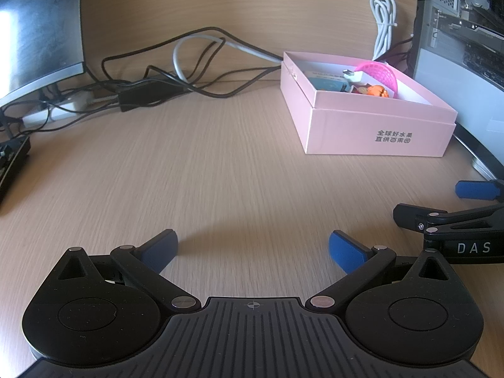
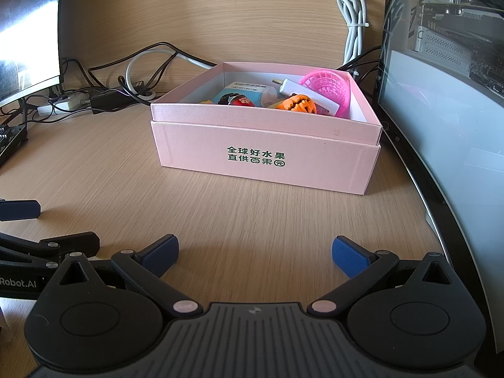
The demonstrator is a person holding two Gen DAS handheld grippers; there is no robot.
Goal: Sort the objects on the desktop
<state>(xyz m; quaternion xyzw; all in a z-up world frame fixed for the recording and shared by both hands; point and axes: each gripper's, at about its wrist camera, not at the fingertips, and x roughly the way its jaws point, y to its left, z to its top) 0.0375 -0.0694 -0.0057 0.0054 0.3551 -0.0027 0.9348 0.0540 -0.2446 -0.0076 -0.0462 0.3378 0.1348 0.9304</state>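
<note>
A wooden desk (image 2: 132, 176) fills both views, with a monitor (image 1: 37, 28) at the far left, a computer case (image 2: 447, 72) along the right edge and a tangle of cables (image 1: 176, 72) against the back panel. A pink box (image 2: 264, 157) with green lettering sits open on the desk, just beside the computer case and straight ahead of the right gripper (image 2: 255, 253). Inside it lie a pink basket (image 2: 330, 86) tipped against the far right corner, a white USB stick (image 2: 302, 93) across it, an orange toy (image 2: 299, 102) with teeth and a small blue-and-white packet (image 2: 242, 91). The left gripper (image 1: 252, 250) hovers over bare desk to the left of the box, its blue-padded jaws spread wide with nothing between them. The right gripper's jaws are likewise wide apart and empty
</note>
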